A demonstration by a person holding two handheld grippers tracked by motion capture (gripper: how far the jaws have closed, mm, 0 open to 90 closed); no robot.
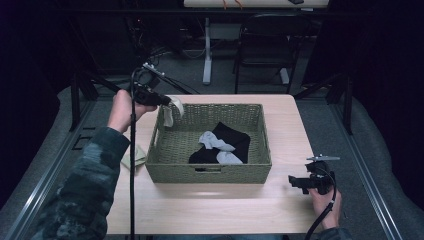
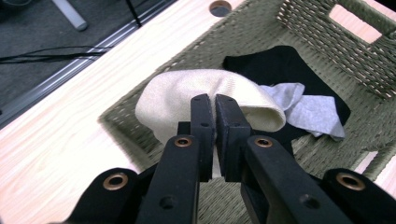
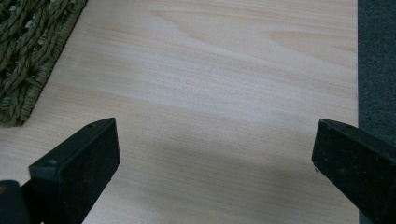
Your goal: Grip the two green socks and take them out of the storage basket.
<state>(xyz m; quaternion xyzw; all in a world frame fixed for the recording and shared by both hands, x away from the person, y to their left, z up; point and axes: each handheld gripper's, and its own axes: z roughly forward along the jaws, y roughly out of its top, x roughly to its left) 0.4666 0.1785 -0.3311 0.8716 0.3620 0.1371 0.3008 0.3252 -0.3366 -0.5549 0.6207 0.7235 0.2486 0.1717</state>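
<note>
Pale wooden desk (image 1: 220, 205): left gripper (image 1: 167, 101) reaches out level over the basket's (image 1: 210, 172) far-left corner, clamped on a cream sock (image 1: 172, 111); right gripper (image 1: 296, 182) rests low near the desk edge, jaws wide apart.

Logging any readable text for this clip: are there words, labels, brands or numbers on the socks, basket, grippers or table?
None can be read. The cream sock, grey sock, black cloth, basket, table, left gripper and right gripper carry no visible print. The flat item left of the basket is too small to tell.
</note>
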